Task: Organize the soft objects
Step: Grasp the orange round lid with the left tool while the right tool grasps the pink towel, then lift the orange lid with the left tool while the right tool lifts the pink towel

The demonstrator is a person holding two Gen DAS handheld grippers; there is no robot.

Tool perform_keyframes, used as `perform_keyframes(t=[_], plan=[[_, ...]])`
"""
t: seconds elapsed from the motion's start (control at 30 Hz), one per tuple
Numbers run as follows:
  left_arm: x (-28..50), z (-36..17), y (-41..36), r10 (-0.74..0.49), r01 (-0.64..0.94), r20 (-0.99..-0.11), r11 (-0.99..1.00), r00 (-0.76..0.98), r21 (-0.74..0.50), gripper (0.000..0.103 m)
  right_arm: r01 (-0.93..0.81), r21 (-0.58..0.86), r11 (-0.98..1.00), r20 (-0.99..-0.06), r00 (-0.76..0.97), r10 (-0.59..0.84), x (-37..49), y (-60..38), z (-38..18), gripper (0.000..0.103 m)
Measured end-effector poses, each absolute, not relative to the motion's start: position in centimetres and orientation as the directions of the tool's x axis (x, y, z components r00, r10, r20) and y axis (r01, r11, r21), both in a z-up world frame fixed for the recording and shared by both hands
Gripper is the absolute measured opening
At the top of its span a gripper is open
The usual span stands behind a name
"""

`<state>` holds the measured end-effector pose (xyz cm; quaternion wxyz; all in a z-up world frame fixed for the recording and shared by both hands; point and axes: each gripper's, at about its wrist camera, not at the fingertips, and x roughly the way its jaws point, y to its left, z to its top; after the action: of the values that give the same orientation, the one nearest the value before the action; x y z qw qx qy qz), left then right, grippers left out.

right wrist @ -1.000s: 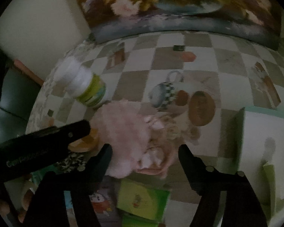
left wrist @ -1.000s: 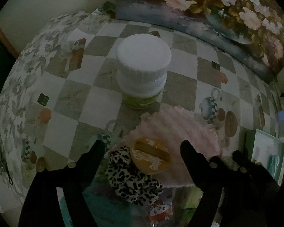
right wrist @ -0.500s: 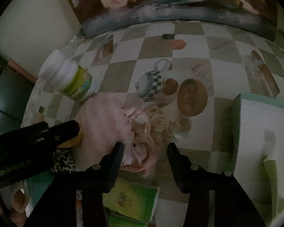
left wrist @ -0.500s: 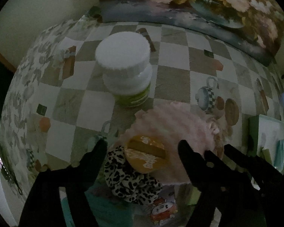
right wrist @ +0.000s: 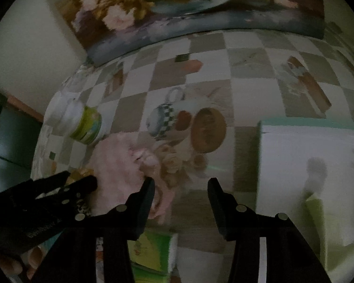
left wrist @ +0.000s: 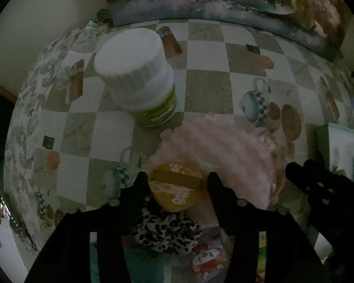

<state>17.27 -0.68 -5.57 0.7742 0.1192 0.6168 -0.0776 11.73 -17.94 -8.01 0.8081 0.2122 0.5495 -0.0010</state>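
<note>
While its jaws are closing, the left tool brackets the round orange powder puff on the checkered table; the right tool stands open, empty.

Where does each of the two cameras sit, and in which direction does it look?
Left wrist: on the left gripper, looking steeply down at the orange puff between its closing jaws, the leopard scrunchie and the white-capped jar; the right gripper shows at right.
Right wrist: on the right gripper, looking down at the pink fluffy cloth and the mint box; the left gripper and fingers show at left.
Shared: jar, cloth, checked tablecloth, flower painting.
</note>
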Motion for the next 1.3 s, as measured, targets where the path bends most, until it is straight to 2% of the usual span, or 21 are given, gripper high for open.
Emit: perform_keyframes(t=[0.3, 0.47, 0.67, 0.73, 0.8, 1.3], plan=[[17.6, -4.7, 0.0, -0.016, 0.238, -0.971, 0.97, 0.24, 0.042, 0.053, 0.158, 0.32, 0.934, -0.899, 0.361, 0.246, 12.2, -14.9, -8.9, 0.05], [18.0, -4.4, 0.7, -0.025, 0.212, -0.969, 0.977, 0.246, 0.029, 0.053, 0.105, 0.288, 0.952, -0.904, 0.357, 0.234, 12.4, -13.0, -9.0, 0.047], [18.1, -4.1, 1.2, -0.026, 0.19, -0.967, 0.981, 0.253, 0.023, 0.053, 0.056, 0.248, 0.967, -0.905, 0.37, 0.211, 12.4, -11.7, -9.0, 0.027], [18.2, -4.0, 1.4, -0.028, 0.182, -0.966, 0.983, 0.257, 0.019, 0.053, 0.05, 0.237, 0.97, -0.907, 0.37, 0.202, 12.4, -11.5, -9.1, 0.013], [18.1, -3.8, 1.6, -0.033, 0.173, -0.965, 0.985, 0.261, 0.013, 0.053, 0.055, 0.229, 0.972, -0.909, 0.37, 0.193, 12.3, -11.8, -9.3, 0.01], [18.0, -2.2, 2.1, -0.044, 0.14, -0.952, 0.99, 0.303, -0.002, 0.053, 0.138, 0.231, 0.963, -0.896, 0.415, 0.155, 11.6, -15.7, -7.6, 0.007]])
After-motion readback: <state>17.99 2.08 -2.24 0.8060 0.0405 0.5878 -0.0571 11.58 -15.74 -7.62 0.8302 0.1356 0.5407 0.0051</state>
